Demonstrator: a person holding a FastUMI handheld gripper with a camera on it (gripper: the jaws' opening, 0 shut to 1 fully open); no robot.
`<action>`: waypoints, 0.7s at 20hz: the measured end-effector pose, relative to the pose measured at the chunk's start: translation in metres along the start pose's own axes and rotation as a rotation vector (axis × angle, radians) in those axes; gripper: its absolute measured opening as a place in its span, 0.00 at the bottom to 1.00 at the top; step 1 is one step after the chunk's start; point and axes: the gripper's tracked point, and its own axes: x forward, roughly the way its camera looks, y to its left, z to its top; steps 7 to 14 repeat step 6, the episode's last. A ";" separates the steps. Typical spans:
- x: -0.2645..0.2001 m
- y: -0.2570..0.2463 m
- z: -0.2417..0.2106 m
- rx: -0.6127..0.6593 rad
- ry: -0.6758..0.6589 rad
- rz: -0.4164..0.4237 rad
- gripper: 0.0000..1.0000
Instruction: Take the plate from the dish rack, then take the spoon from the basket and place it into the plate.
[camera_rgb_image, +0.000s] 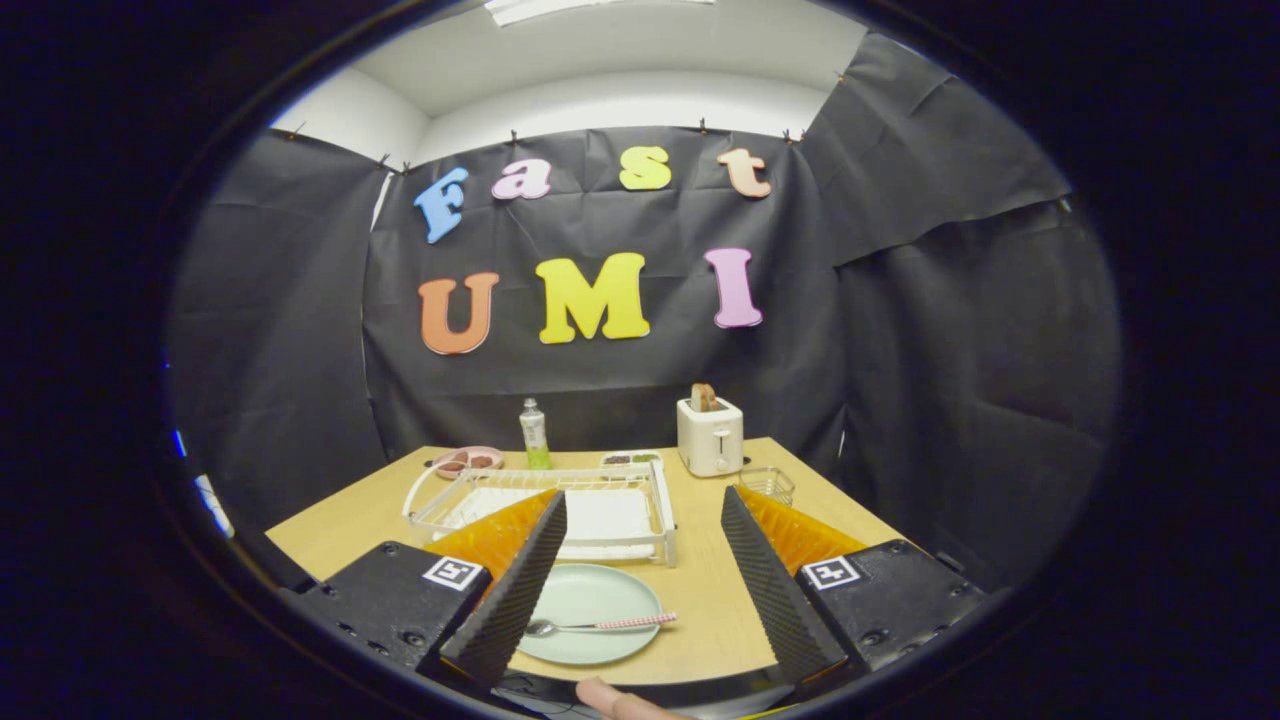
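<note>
A pale green plate (590, 610) lies flat on the wooden table (710, 620), between my fingers and close to the left one. A spoon (600, 626) with a metal bowl and a pink checked handle rests across the plate. My gripper (642, 575) is open, held above the table, with nothing between its fingers. The white dish rack (550, 505) stands just beyond the plate. A small wire basket (768, 484) sits beyond the right finger.
A white toaster (710, 436) with bread in it stands at the back of the table. A green bottle (534, 434), a pink dish (468, 461) and a small tray (630, 459) are behind the rack. A fingertip (620, 702) shows below the gripper.
</note>
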 end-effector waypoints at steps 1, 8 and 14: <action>-0.002 0.004 -0.002 -0.008 0.004 0.006 1.00; -0.016 0.019 0.005 -0.046 -0.012 0.043 1.00; -0.016 0.019 0.005 -0.046 -0.012 0.043 1.00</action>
